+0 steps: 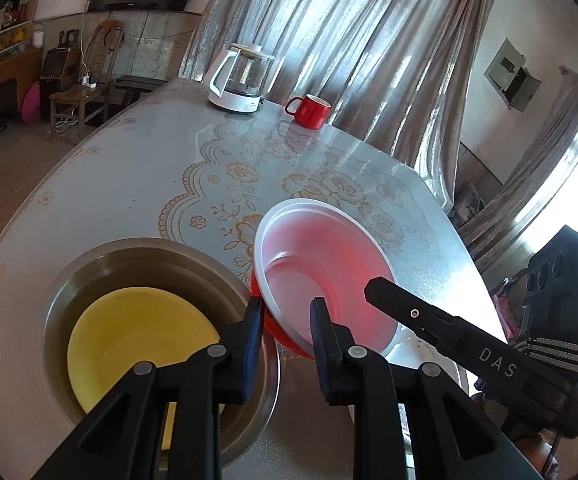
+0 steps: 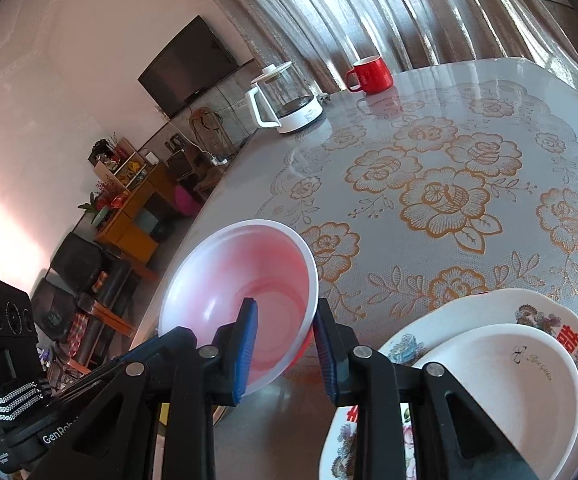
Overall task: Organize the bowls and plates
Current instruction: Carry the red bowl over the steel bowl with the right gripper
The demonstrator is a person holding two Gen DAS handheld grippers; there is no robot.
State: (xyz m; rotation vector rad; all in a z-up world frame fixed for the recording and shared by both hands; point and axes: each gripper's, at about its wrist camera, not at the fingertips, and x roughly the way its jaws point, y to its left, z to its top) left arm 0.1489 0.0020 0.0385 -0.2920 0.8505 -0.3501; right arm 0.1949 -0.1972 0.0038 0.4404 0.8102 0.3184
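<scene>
At the near left of the table (image 1: 137,184), a yellow plate (image 1: 129,336) lies flat inside a wide steel basin (image 1: 101,268). Just right of the basin, I have the red bowl (image 1: 321,272) tilted with its rim up off the cloth. Both tools straddle that rim. My left gripper (image 1: 285,320) has one finger outside the wall and one inside, and appears clenched on the near rim. My right gripper (image 2: 283,324) likewise has one pad inside and one outside; the outer pad looks slightly clear of the wall, so I cannot tell whether it is actually gripping.

Assessment: the bowl has a thin white interior through which red light shows, so I judge it to be light plastic, somewhat flexible and glossy. It could slip or flex under a hard pinch. The rim is the sensible hold, as the wall offers no other purchase.

At the near right sits a white bowl (image 2: 501,384) nested on a flowered plate (image 2: 529,308). At the far end stand a glass kettle (image 1: 243,80) and a red mug (image 1: 309,111), well apart from the work.
</scene>
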